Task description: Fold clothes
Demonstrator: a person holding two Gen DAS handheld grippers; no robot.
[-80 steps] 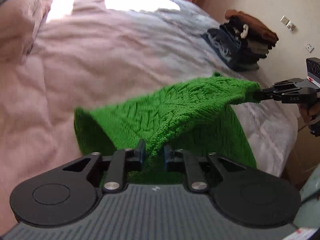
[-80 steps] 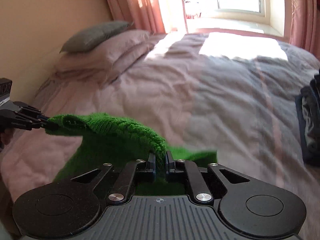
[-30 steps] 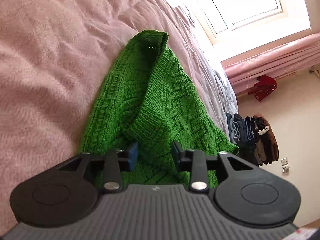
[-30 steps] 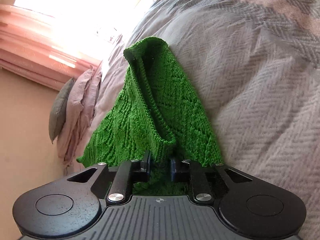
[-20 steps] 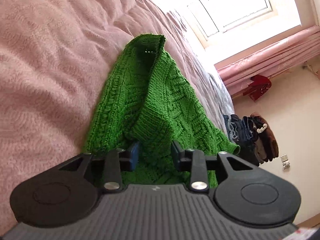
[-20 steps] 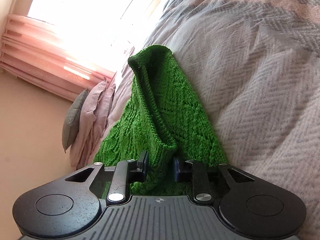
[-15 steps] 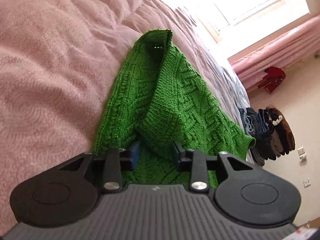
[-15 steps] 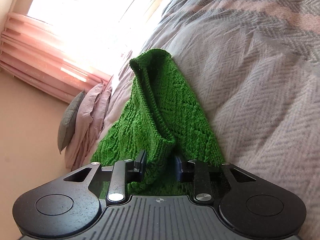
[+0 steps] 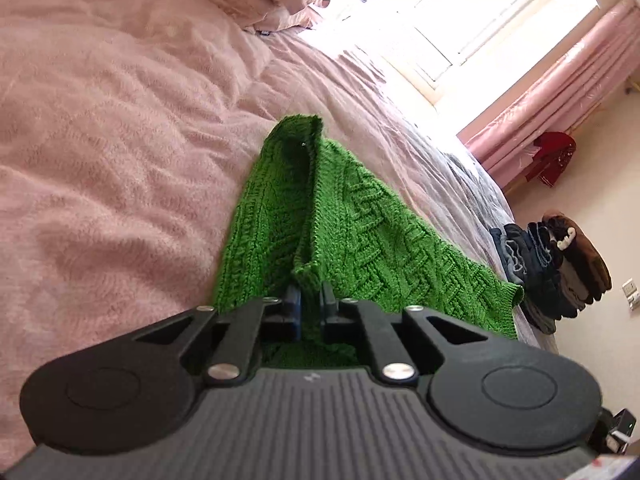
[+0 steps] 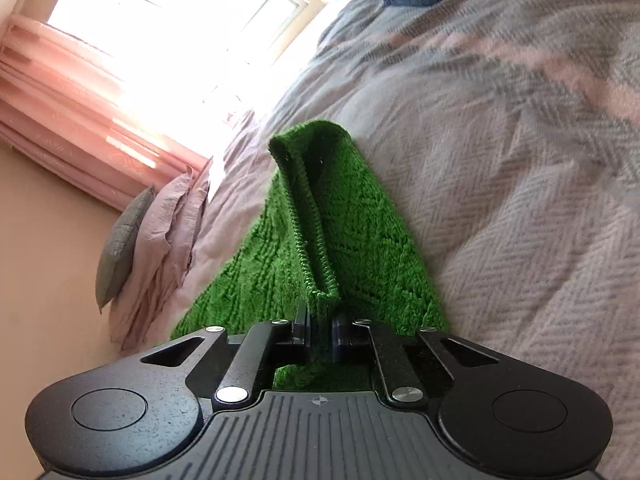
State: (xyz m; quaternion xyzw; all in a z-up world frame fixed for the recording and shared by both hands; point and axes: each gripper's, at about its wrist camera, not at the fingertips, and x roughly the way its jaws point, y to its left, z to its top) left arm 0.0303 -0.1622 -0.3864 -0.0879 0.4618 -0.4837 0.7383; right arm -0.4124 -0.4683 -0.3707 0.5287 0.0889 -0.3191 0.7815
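Observation:
A green cable-knit sweater point(image 9: 360, 220) lies folded on the bed, its far end humped up. In the left wrist view my left gripper point(image 9: 310, 294) has its jaws closing tight on a raised edge of the knit at the near end. The sweater point(image 10: 352, 220) in the right wrist view runs away from me toward the window. My right gripper point(image 10: 320, 318) pinches another raised fold of its near edge, jaws closing down on the wool. Neither gripper shows in the other's view.
The pink-grey bed cover point(image 9: 120, 140) spreads all around the sweater. A stack of folded dark clothes point(image 9: 556, 264) sits at the bed's edge near the wall. Pillows point(image 10: 160, 232) lie by the pink curtains. A red garment point(image 9: 552, 156) hangs at the wall.
Both grippers stood open around the knit's edge and have now closed on it. Both have risen a little, pulling the near edge into a thin ridge.

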